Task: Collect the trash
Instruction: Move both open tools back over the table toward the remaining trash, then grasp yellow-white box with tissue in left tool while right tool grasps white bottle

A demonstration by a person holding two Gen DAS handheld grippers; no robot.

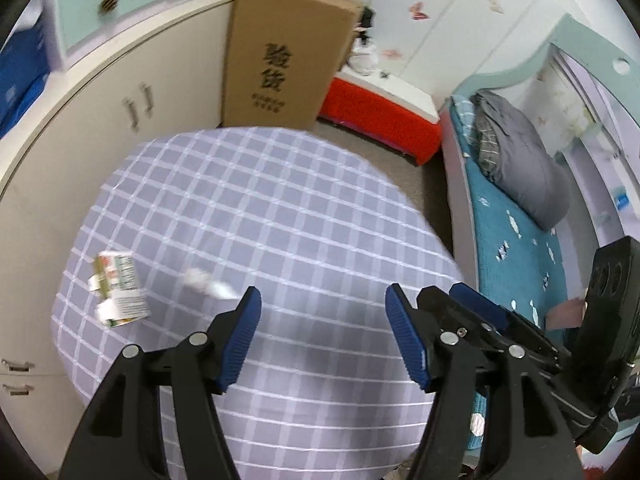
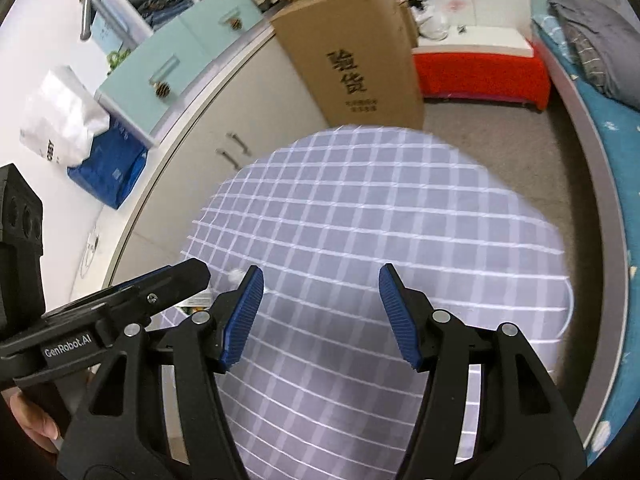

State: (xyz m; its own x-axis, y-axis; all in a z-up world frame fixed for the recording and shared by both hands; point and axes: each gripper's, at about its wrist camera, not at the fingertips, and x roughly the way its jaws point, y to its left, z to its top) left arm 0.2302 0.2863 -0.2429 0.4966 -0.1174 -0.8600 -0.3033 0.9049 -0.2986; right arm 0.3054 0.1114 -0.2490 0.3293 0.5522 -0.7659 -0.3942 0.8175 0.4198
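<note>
A crushed green-and-white carton (image 1: pixel 119 289) lies near the left edge of a table with a lilac checked cloth (image 1: pixel 280 208). A small crumpled white scrap (image 1: pixel 206 282) rests just right of it, close to my left gripper's left fingertip. My left gripper (image 1: pixel 323 300) hovers open above the cloth, nothing between its blue pads. My right gripper (image 2: pixel 321 280) is also open over the same cloth (image 2: pixel 380 220), empty. In the right wrist view the white scrap (image 2: pixel 236 275) peeks out behind the left finger, and the carton is mostly hidden by the other gripper's body.
A tall cardboard box (image 1: pixel 286 56) stands beyond the table against white cabinets (image 1: pixel 80 128). A red-and-white box (image 1: pixel 384 116) sits on the floor farther back. A bed with a teal cover (image 1: pixel 516 240) and grey bedding runs along the right. A blue bag (image 2: pixel 110 172) leans by the wall.
</note>
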